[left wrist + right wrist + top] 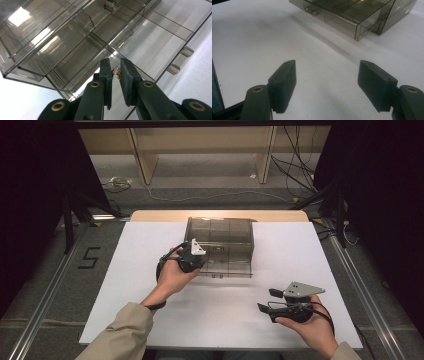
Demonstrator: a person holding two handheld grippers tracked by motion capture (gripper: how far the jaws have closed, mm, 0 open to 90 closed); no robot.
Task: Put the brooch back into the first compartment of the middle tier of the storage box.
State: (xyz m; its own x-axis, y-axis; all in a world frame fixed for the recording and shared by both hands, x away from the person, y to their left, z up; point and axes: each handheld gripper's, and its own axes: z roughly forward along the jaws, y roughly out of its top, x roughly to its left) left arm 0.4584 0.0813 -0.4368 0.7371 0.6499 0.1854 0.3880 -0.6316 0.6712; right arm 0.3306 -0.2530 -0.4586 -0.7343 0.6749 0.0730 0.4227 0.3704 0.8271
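The smoky clear box [220, 246] sits at the far middle of the white worktop [125, 280]. From above, the left tongs [192, 257] are at the box's near left corner. The left gripper view shows more: the left tongs [116, 73] are almost shut on a tiny gold thing [115, 72] (too small to name), right over the box's open compartments. The right tongs [267, 301] sit well apart from the box, near the worktop's front right. In the right gripper view, the right tongs [327, 85] stand wide open with nothing between them, and a drawer [342, 17] sticks out of the box. Bare white worktop lies between them and the box.
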